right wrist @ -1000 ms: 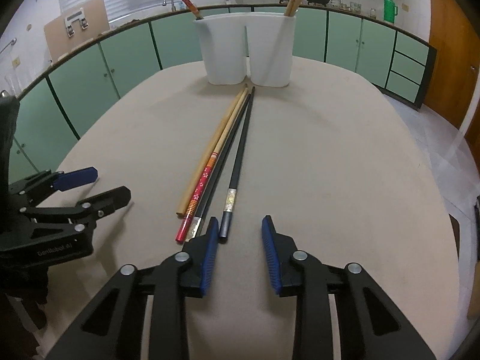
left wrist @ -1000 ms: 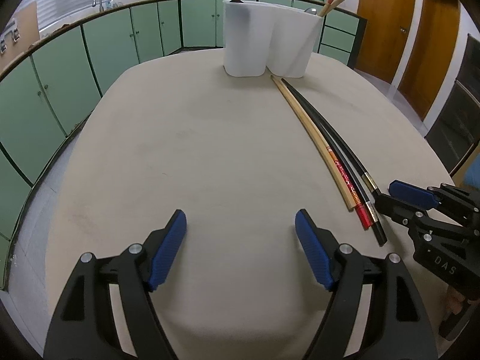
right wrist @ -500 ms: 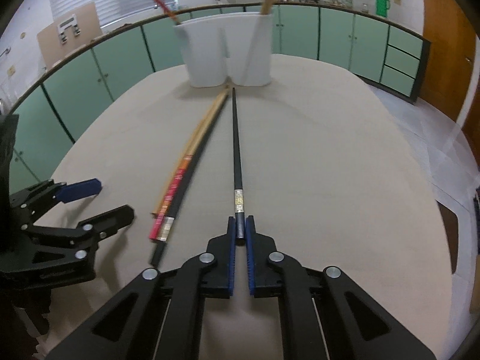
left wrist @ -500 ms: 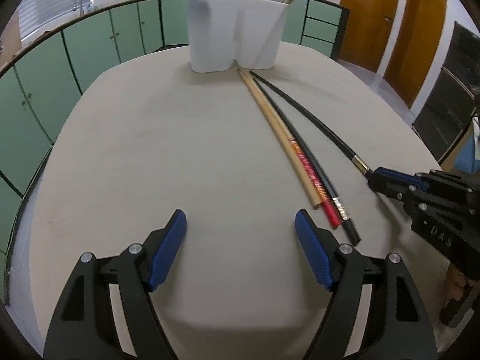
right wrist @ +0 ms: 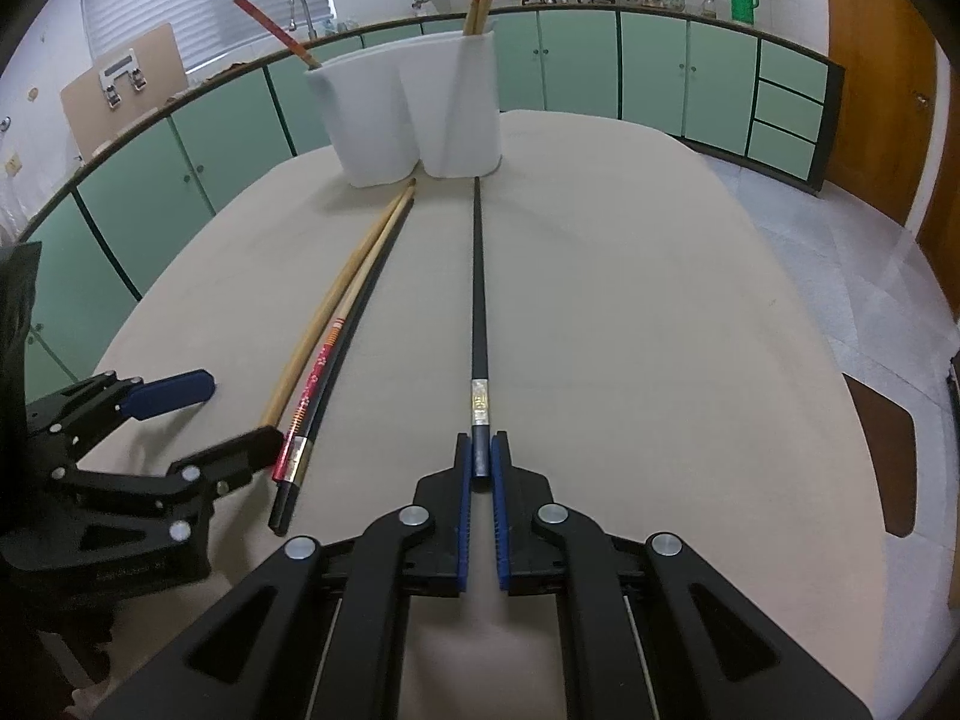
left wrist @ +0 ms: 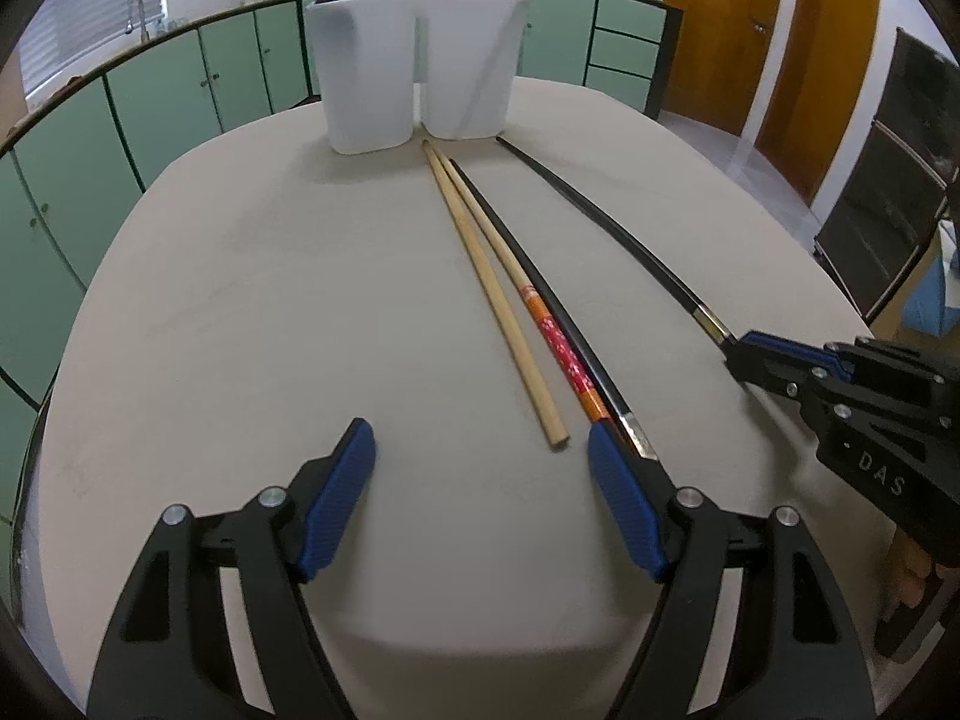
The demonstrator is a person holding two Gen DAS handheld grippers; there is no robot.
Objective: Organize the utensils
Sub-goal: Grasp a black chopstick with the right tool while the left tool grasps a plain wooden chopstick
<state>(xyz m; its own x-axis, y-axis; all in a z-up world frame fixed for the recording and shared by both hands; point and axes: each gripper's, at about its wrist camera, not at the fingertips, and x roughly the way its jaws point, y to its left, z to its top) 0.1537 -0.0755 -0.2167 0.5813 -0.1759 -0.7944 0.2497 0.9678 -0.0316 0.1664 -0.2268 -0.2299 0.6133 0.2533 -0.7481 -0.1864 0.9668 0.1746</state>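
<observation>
- Left wrist view: the left claw (left wrist: 480, 468) hangs low over the near edge of the bench (left wrist: 240, 330), its blue pads spread wide apart and holding nothing. Just ahead lie 3 chopsticks side by side: a plain wooden chopstick (left wrist: 492, 294), a red patterned chopstick (left wrist: 561, 354) and a black chopstick (left wrist: 558, 318), their tips pointing at the white utensil holder (left wrist: 414, 96) at the far edge. The butt of the red one lies just beside the claw's right-hand pad. Off to the right, the right claw (left wrist: 735, 351) grips the end of a separate black chopstick with a metal band (left wrist: 606, 222).

- Right wrist view: the right claw (right wrist: 480, 462) is clamped on the butt of the banded black chopstick (right wrist: 478, 300), which runs straight toward the holder (right wrist: 414, 114), its tip close to the holder's right compartment. Chopsticks already stand in both compartments. The left claw (right wrist: 222, 414) sits open near the ends of the remaining 3.

- Judged from here, the step in hand is lifting this stick into the holder. Doing it well likely means keeping a firm pinch so the long stick does not pivot, raising the tip above the rim, then lowering it into the compartment before letting go.
</observation>
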